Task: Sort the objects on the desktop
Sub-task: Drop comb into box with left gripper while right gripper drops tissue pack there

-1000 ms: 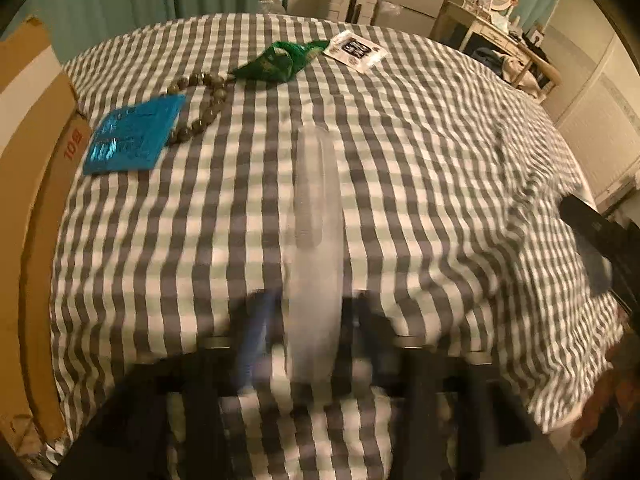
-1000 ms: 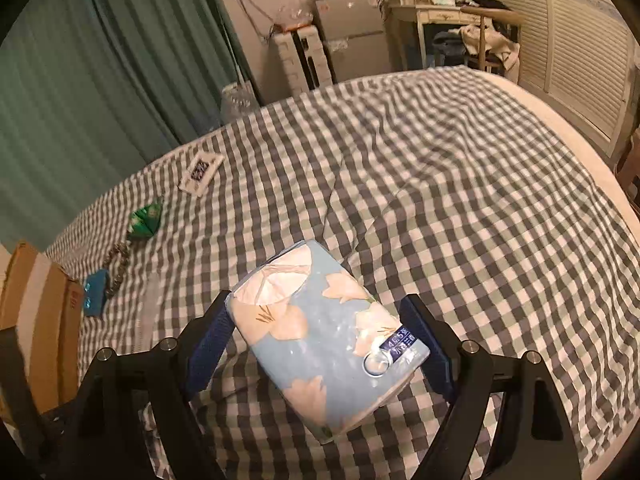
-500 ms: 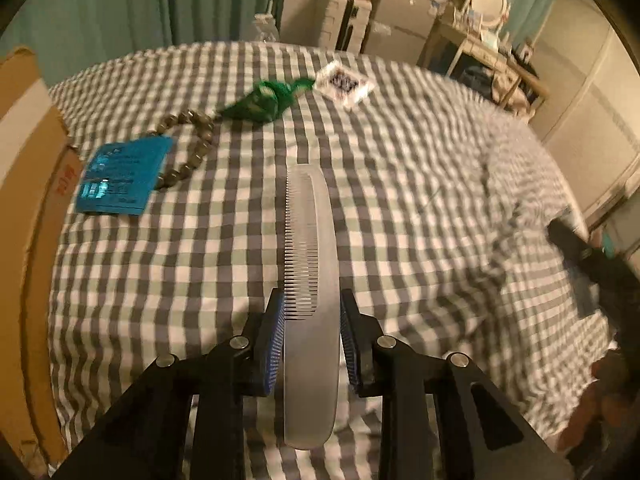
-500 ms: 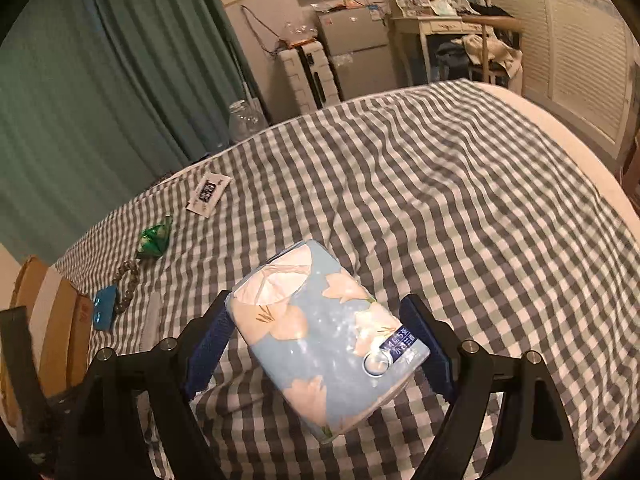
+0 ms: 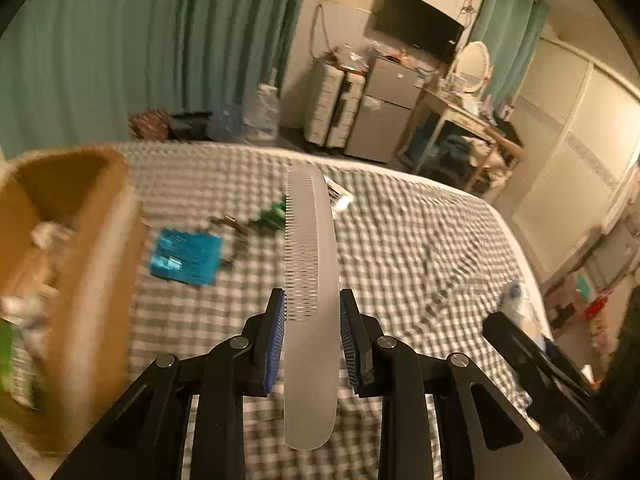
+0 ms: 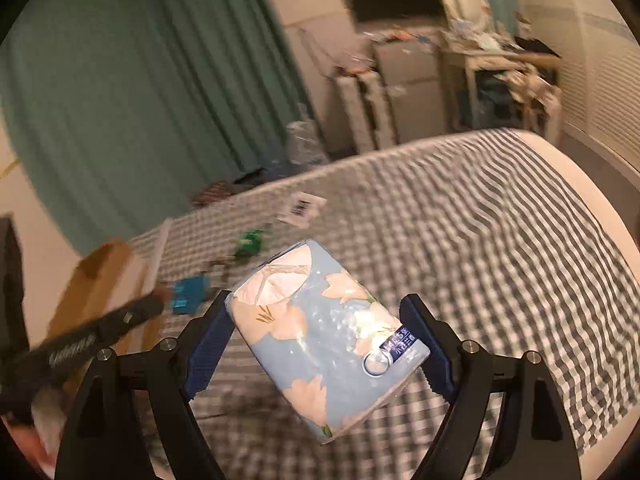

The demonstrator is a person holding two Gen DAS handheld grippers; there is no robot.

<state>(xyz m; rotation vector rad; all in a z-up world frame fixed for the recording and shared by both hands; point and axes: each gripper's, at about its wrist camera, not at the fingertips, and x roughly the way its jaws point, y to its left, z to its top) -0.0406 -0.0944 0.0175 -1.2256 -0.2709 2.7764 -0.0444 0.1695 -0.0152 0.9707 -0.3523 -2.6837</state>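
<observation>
My left gripper (image 5: 312, 312) is shut on a long translucent white comb (image 5: 310, 264), held up above the checked bedspread (image 5: 400, 248), teeth to the left. My right gripper (image 6: 320, 332) is shut on a light blue tissue pack (image 6: 324, 340) with pale flower prints, also lifted off the bed. A blue packet (image 5: 186, 256), a string of dark beads (image 5: 232, 226), a green wrapper (image 5: 272, 216) and a white barcode sachet (image 5: 338, 198) lie on the bedspread beyond the comb. The right gripper shows at the right edge of the left wrist view as a black arm (image 5: 532, 364).
An open cardboard box (image 5: 84, 264) with items inside stands at the bed's left side; it also shows in the right wrist view (image 6: 108, 280). Green curtains, a small fridge (image 5: 384, 120), drawer units and a cluttered desk (image 5: 468, 132) stand behind the bed.
The left gripper closed on the comb and lifted it off the bed, tilting up so the box and room come into view. The right gripper rose with the tissue pack.
</observation>
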